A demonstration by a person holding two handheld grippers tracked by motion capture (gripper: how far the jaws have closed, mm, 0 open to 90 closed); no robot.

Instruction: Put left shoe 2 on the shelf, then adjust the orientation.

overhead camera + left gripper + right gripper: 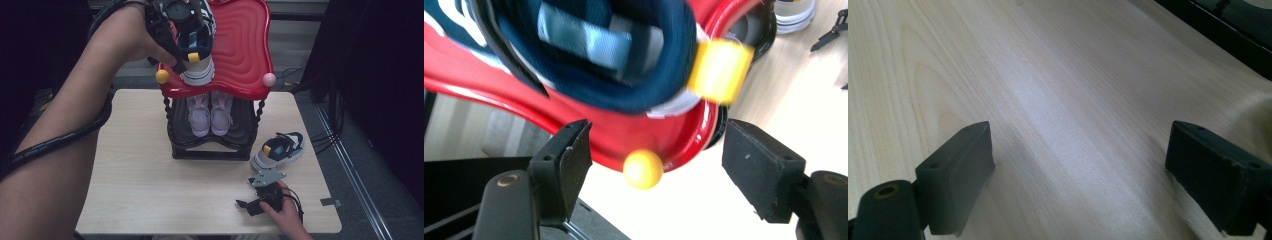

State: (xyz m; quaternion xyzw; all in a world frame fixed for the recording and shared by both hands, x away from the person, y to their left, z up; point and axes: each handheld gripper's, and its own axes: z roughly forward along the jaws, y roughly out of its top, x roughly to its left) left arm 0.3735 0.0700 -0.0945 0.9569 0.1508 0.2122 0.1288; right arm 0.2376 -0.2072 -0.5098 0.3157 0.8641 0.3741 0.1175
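Observation:
A navy and white sneaker (197, 55) with a yellow heel tab (719, 70) lies on the red top tray (240, 45) of a black shoe rack. My left gripper (186, 52) hovers at the sneaker's heel, over the tray's front left corner. In the left gripper view the gripper (656, 135) is open. The sneaker (624, 55) lies just beyond the pads, with nothing pressed between them. A matching sneaker (277, 150) sits on the table right of the rack. My right gripper (250, 202) rests low near the table's front edge, open (1080, 145) over bare wood.
A pair of pink shoes (210, 112) stands on the rack's lower shelf. A yellow ball (162, 76) and a pink ball (269, 79) cap the tray's front corners. The light wooden table (140, 175) has free room at the front left. Cables lie on the floor at right.

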